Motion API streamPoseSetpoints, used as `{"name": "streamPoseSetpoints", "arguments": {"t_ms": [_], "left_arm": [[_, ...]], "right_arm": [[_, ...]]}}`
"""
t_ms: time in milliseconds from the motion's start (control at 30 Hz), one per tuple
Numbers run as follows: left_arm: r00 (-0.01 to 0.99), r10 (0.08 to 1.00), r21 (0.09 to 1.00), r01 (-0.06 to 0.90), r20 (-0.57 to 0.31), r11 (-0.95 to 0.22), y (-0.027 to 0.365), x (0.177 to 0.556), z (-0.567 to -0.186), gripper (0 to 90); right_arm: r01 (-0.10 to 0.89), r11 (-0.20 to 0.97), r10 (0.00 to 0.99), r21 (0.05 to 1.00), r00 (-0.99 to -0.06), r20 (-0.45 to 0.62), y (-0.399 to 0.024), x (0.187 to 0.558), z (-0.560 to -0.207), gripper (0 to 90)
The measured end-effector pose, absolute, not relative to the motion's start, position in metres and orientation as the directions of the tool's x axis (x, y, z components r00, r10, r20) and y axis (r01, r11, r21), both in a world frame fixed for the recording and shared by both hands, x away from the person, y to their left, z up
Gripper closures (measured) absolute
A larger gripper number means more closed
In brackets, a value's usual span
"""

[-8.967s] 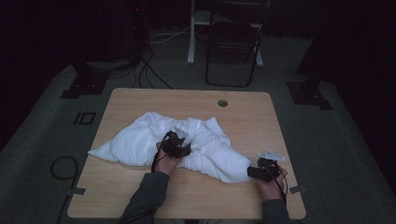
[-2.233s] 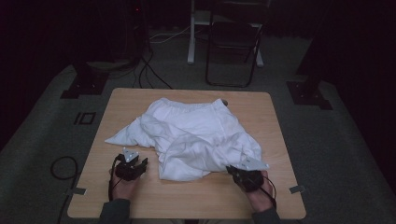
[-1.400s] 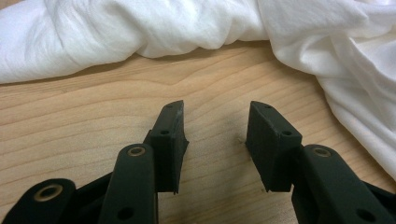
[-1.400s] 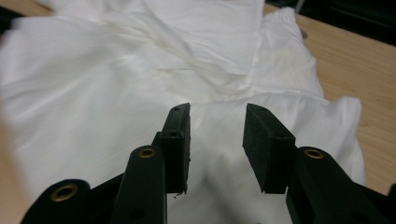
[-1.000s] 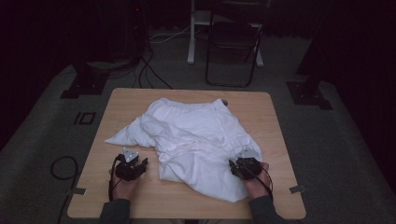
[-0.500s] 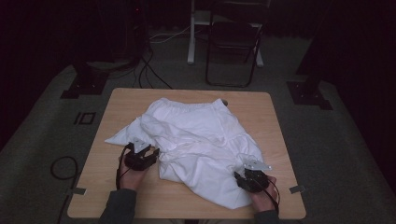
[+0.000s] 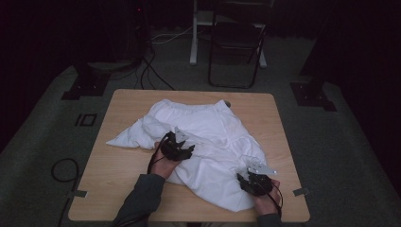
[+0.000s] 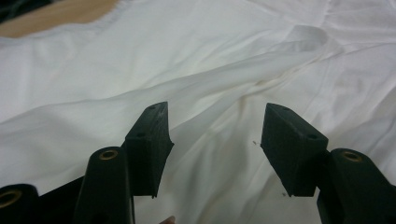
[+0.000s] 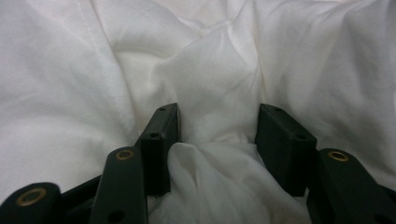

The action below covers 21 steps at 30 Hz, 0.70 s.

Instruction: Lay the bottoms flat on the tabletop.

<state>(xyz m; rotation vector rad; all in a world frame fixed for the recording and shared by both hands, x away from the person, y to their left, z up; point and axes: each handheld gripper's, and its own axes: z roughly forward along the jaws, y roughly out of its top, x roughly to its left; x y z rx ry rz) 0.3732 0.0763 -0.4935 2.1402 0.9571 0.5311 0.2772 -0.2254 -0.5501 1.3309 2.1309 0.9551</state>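
A white garment (image 7: 213, 123) lies spread and rumpled over the middle of the wooden table (image 7: 123, 170). My left gripper (image 7: 182, 147) hovers over its left-middle part. In the left gripper view the gripper (image 8: 215, 116) is open; its jaws have just been opening. Nothing sits between them, and a long fold of the cloth (image 8: 140, 56) runs beneath. My right gripper (image 7: 248, 182) rests at the garment's front right corner. In the right gripper view the gripper (image 9: 217, 121) stands open, with a loose bunch of cloth (image 9: 210, 60) between the jaws.
Bare wood shows at the table's left and front. A dark chair (image 7: 236, 42) and a white post (image 7: 194, 28) stand behind the table. Cables (image 7: 64, 170) lie on the floor at the left, and black stand bases (image 7: 90, 80) sit at the far corners.
My left gripper has moved from the bare wood at the front left up and right onto the cloth. The right gripper slid slightly toward the front right corner.
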Motion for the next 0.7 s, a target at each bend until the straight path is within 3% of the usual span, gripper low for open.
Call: {"name": "streamPoseSetpoints", "arguments": {"t_ms": [400,467,600,700], "left_arm": [[0.714,0.692,0.714,0.432,0.103,-0.552,0.023,0.376,-0.510,36.8],[0.687,0.717,0.695,0.459,0.117,-0.553,0.022,0.379,-0.514,43.2],[0.644,0.755,0.681,0.496,0.127,-0.538,0.030,0.382,-0.516,73.3],[0.617,0.777,0.698,0.504,0.121,-0.509,0.044,0.381,-0.512,85.6]], "right_arm": [[0.586,0.296,0.900,0.754,-0.436,-0.014,-0.226,0.277,-0.550,49.0],[0.586,0.296,0.900,0.754,-0.436,-0.014,-0.226,0.277,-0.550,49.0],[0.585,0.296,0.899,0.755,-0.438,-0.013,-0.226,0.277,-0.551,49.0],[0.585,0.296,0.899,0.755,-0.438,-0.013,-0.226,0.277,-0.551,49.0]]}}
